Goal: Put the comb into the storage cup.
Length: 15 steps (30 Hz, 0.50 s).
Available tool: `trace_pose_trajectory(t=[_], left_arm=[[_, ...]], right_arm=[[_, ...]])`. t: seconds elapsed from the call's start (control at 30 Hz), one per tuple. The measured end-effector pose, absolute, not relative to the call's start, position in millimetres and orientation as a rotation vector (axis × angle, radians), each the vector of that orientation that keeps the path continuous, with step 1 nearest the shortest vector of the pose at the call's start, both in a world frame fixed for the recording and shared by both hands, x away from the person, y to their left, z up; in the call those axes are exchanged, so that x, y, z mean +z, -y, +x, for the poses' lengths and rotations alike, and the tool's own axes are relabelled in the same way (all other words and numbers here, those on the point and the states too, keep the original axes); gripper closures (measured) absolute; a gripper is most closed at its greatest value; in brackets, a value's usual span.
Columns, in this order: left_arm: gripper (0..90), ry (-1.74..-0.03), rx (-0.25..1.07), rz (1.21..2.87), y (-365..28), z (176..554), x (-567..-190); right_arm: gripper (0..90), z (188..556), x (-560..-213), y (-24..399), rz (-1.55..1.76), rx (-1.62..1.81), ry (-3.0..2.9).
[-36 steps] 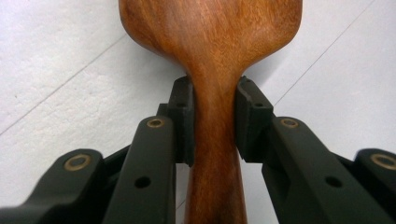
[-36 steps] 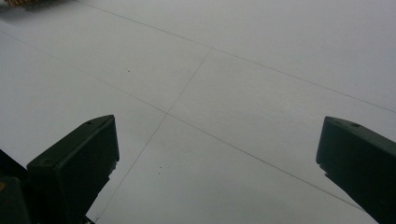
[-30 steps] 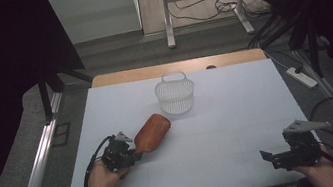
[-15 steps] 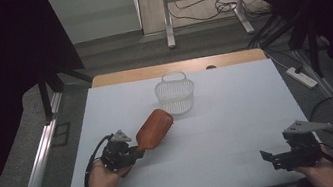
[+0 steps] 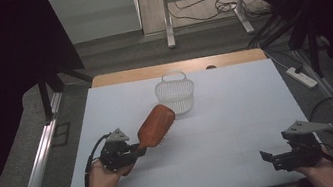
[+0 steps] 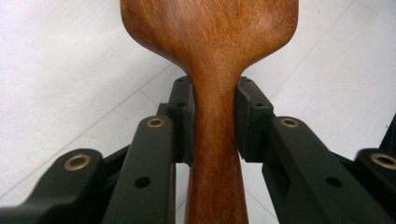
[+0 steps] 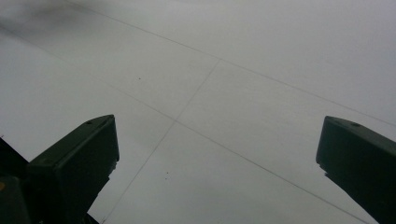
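Because your left gripper (image 5: 137, 147) clamps the wooden hairbrush (image 5: 156, 124) at its narrow neck, the head lifts off the table (image 5: 238, 112) toward the white basket (image 5: 175, 93) just beyond, while your right gripper (image 5: 265, 157) waits wide apart, holding nothing.

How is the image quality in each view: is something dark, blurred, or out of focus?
High view: white table evenly lit, surroundings very dark. Left gripper view: sharp on the brown wooden hairbrush handle, bright. Right gripper view: dim and grey, upper left corner smeared, the right gripper jaws soft at the edges.
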<state>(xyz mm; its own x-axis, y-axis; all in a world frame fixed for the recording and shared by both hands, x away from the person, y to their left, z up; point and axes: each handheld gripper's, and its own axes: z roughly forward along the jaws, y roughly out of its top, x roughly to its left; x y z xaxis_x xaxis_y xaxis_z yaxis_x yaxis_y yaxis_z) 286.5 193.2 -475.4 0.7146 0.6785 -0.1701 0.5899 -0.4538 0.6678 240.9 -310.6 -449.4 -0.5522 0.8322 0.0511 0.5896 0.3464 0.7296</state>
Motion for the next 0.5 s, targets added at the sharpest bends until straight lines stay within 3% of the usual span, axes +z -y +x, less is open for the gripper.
trace_pose_trajectory(t=[0.5], left_arm=[[71.1,-0.918,0.137,2.121,-189.1,283.8,-467.9]], right_arm=[[0.0,246.4,-441.5,302.5,1.186,1.166,-2.304]])
